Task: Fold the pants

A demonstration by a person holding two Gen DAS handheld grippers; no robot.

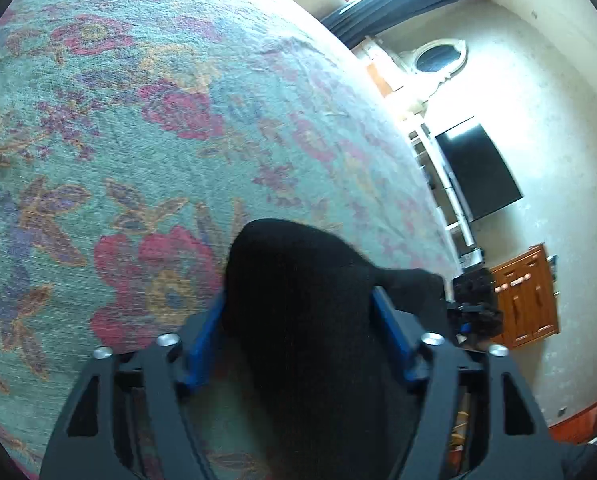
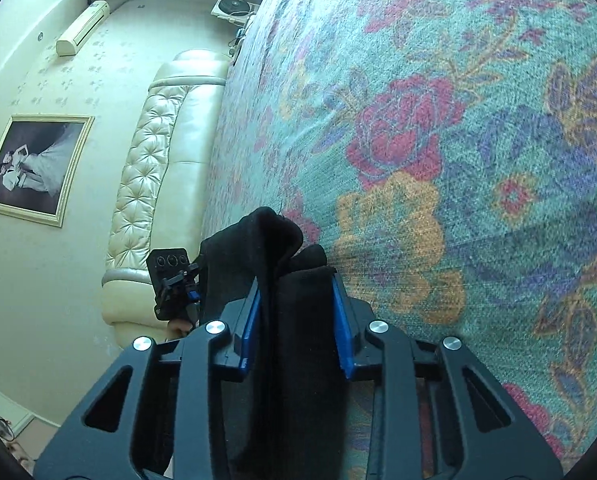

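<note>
Two grippers each have a bunch of the pants, so you are carrying one soft load between them. Your left gripper point(image 1: 298, 304) is about half open, its blue pads pressed on a thick wad of black cloth point(image 1: 294, 300). Your right gripper point(image 2: 296, 304) is closed narrower on a thinner fold of the same pants point(image 2: 282, 264). The cloth looks light, limp and a bit fuzzy, likely to sag and slip rather than hold a crease, so grip at seams or hems and keep both holds taut. It is plain black, matte, with no visible detail. The pants hang in the jaws above the floral bedspread point(image 2: 478, 160), apparently nearer its headboard point(image 2: 154, 168) side.
</note>
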